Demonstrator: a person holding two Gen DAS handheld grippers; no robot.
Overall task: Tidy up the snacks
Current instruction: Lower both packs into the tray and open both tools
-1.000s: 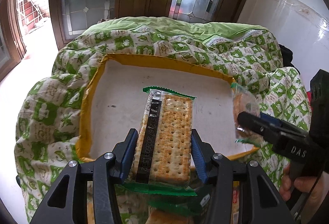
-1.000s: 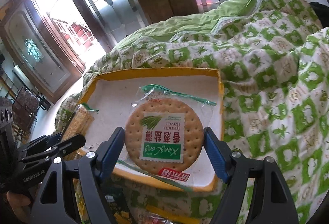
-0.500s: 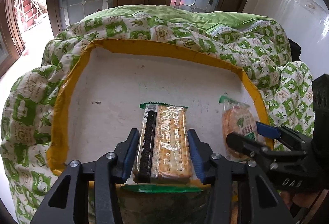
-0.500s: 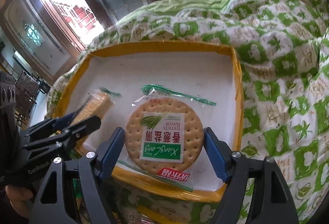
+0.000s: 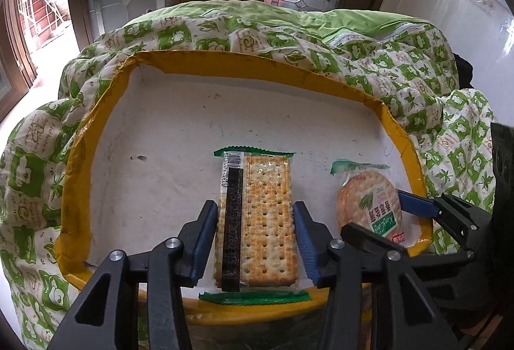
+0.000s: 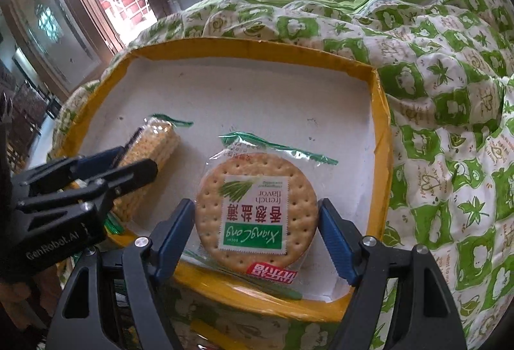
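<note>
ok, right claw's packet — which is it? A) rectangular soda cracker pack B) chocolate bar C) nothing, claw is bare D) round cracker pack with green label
D: in the right wrist view the right claw has its blue pads on either side of the round cracker pack, over the yellow-rimmed tray; the rectangular cracker pack sits in the left claw.

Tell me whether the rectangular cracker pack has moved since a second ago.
Yes. The rectangular cracker pack, in the left claw, has moved forward over the yellow-rimmed tray and lower toward the tray's white floor.
</note>
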